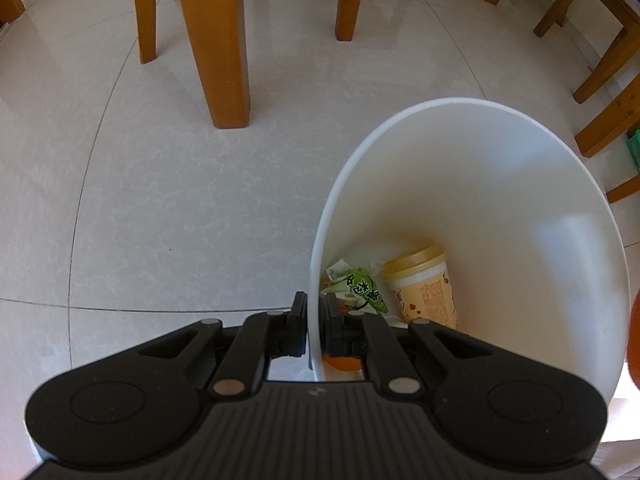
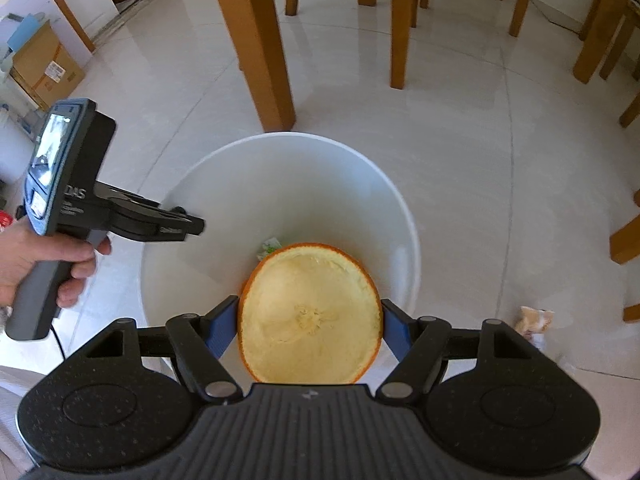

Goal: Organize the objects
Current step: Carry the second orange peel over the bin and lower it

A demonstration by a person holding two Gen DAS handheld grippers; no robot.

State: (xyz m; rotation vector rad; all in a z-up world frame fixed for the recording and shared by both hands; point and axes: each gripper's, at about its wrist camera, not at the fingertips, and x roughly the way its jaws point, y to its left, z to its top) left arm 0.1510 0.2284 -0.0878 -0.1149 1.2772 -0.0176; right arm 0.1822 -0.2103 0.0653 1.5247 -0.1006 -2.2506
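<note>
Disposal is the step I have in hand: my right gripper [image 2: 310, 320] carries a hollowed half shell of orange peel [image 2: 310, 316], pale pith facing the camera, directly above the open mouth of the round white plastic bin [image 2: 404, 216] on the glossy tiled floor [image 2: 480, 140]. Its blue-padded jaws stand wide, one at each side of the peel; the left pad touches the rim, while at the right pad I cannot tell whether contact remains, so I judge the grip loose at best. My left gripper [image 1: 314, 330] is clamped tight on the near left rim of the bin, one jaw outside the wall and one inside, steadying it. Down in the bin lie a crumpled green-and-white printed wrapper [image 1: 356, 286] and a cream paper cup with a yellow lid [image 1: 424, 280], side by side at the bottom. Next I need the right jaws fully clear so the peel falls inside, then a lift away towards the crumpled tan wrapper [image 2: 536, 320] lying on the floor to the right of the bin.
</note>
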